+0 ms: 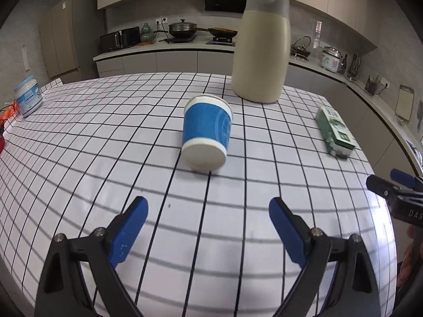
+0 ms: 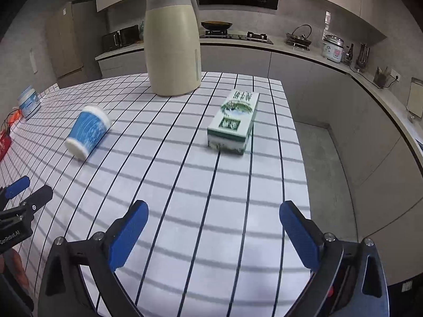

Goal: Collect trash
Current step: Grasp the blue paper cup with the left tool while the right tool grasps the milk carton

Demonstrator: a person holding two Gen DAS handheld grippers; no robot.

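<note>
The left gripper (image 1: 208, 211) is hovering over the checked tablecloth (image 1: 105, 137) with its blue pads spread wide and nothing between them. The right gripper (image 2: 214, 216) is likewise standing wide apart and gripping nothing.

Going left to right across the table: a white and pale blue tub (image 1: 27, 96) is sitting near the far left edge, its label too blurred to read, with something red and orange beside it cut off by the frame. A blue paper cup (image 1: 207, 132) with white rims is lying on its side, its base facing the left gripper, well ahead of the pads and not touching them. A tall cream jug (image 1: 261, 50) with a grey lid is standing upright behind it. A green and white carton (image 2: 234, 121) is lying flat ahead of the right gripper, apart from it; its printed characters are smeared by motion blur.

Part of a hand is showing at the picture edge. The right gripper's body is showing the letters "DAS", cut off; the left's is reading "GenRobot.AI".
</note>
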